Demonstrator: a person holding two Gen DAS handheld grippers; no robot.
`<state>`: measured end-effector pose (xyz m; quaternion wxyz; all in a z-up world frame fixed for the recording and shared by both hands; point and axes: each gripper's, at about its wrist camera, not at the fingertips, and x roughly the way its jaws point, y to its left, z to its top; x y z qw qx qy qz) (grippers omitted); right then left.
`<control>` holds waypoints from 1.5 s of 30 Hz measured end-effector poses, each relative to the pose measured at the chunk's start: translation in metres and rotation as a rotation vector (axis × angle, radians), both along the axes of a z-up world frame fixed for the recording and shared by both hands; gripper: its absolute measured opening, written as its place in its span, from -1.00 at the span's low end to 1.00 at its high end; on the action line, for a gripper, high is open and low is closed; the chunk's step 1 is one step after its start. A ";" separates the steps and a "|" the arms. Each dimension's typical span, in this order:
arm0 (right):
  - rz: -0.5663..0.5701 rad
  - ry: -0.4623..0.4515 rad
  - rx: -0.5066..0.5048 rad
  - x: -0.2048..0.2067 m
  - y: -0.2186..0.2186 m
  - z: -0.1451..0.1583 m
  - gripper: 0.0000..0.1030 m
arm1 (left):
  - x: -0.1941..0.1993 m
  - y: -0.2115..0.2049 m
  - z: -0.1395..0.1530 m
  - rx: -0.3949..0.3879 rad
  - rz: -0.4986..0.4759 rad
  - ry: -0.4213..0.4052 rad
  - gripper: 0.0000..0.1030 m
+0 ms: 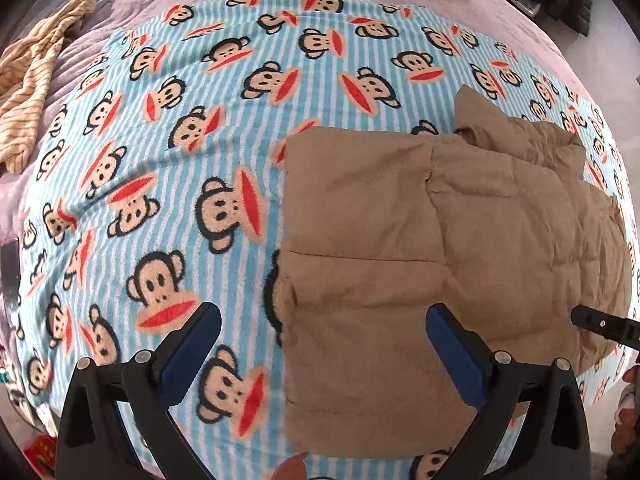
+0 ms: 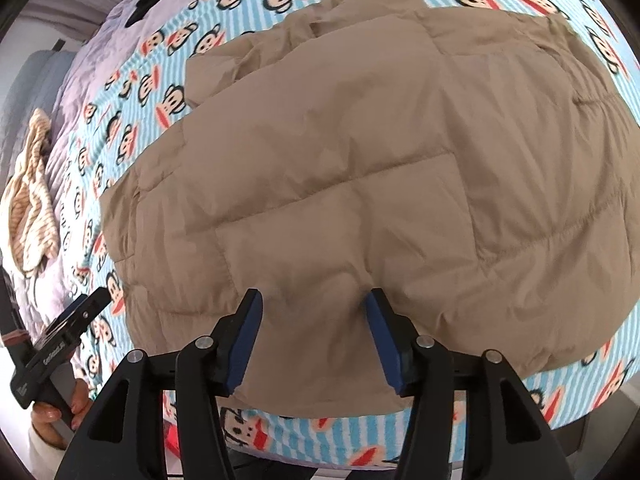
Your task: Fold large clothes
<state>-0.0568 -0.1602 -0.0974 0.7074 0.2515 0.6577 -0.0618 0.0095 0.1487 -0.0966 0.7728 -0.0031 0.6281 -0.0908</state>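
1. We are holding both grippers over the tan quilted puffer jacket (image 2: 360, 184), which is lying partly folded on the blue striped monkey-print blanket (image 1: 160, 160) on the bed.
2. The left gripper (image 1: 324, 320) and right gripper (image 2: 314, 304) are both hanging wide open, jaws gripping nothing.
3. We judge pinching matching hem corners evenly keeps the next fold square.
4. No containers are showing.
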 end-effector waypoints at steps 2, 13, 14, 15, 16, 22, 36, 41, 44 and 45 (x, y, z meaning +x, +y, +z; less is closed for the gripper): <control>0.026 -0.010 0.004 0.003 -0.002 0.004 0.32 | 0.000 -0.004 -0.003 0.010 0.009 0.006 0.99; 0.100 -0.084 -0.053 0.010 -0.009 0.013 0.65 | 0.004 -0.014 -0.026 -0.004 -0.006 0.040 0.99; 0.102 -0.073 -0.039 0.010 -0.009 0.010 0.65 | 0.005 -0.011 -0.026 -0.014 -0.013 0.031 0.99; 0.103 -0.062 -0.029 0.010 -0.009 0.008 0.65 | 0.007 -0.005 -0.028 -0.041 -0.022 0.025 0.99; 0.105 -0.051 -0.024 0.010 -0.009 0.005 0.65 | 0.010 -0.001 -0.029 -0.062 -0.025 0.025 0.99; 0.099 -0.032 -0.026 0.010 -0.009 -0.002 0.65 | 0.025 0.033 -0.057 -0.310 -0.089 0.119 0.99; 0.135 -0.043 -0.010 0.008 -0.007 0.000 0.65 | 0.042 -0.021 -0.106 -0.564 -0.196 0.299 0.08; 0.100 -0.150 -0.051 0.009 -0.022 0.019 0.20 | 0.037 -0.026 -0.074 -0.626 -0.187 0.288 -0.54; 0.088 -0.170 -0.063 0.021 -0.029 0.015 -0.85 | 0.032 -0.038 -0.038 -0.664 -0.198 0.254 -0.54; 0.091 -0.184 -0.056 0.026 -0.031 0.011 -0.86 | 0.029 -0.045 -0.019 -0.689 -0.207 0.237 -0.54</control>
